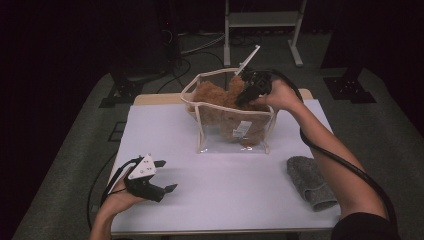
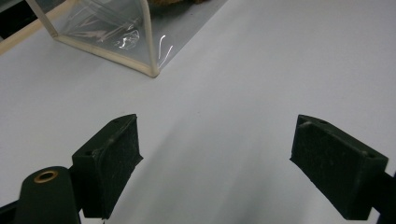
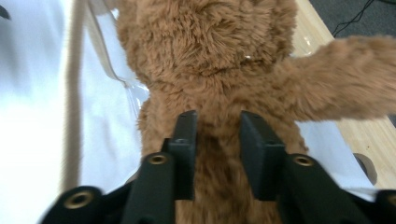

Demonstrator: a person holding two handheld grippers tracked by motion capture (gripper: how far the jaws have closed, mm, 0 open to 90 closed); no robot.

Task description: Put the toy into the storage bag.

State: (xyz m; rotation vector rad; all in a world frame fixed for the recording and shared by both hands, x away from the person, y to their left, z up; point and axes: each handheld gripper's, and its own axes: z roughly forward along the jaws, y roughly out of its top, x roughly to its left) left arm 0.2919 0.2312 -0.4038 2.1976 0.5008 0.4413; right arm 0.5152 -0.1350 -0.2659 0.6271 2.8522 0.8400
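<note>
Right gripper view: right tongs (image 3: pixel 218 140) are pinching the brown teddy bear (image 3: pixel 219 56) inside the clear bag (image 1: pixel 230 117), seemingly to lift it out; left tongs (image 2: pixel 217 163) are waiting open, well apart from the bag.

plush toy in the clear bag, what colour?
Brown, shaggy fur; the plush toy shows best in the right gripper view.

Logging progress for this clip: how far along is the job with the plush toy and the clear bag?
Done: the brown plush toy sits mostly inside the clear bag. In hand: the right gripper pinches its fur at the bag's mouth. The left gripper hovers open over the table. Left: letting go; the grey cloth lies untouched.
</note>
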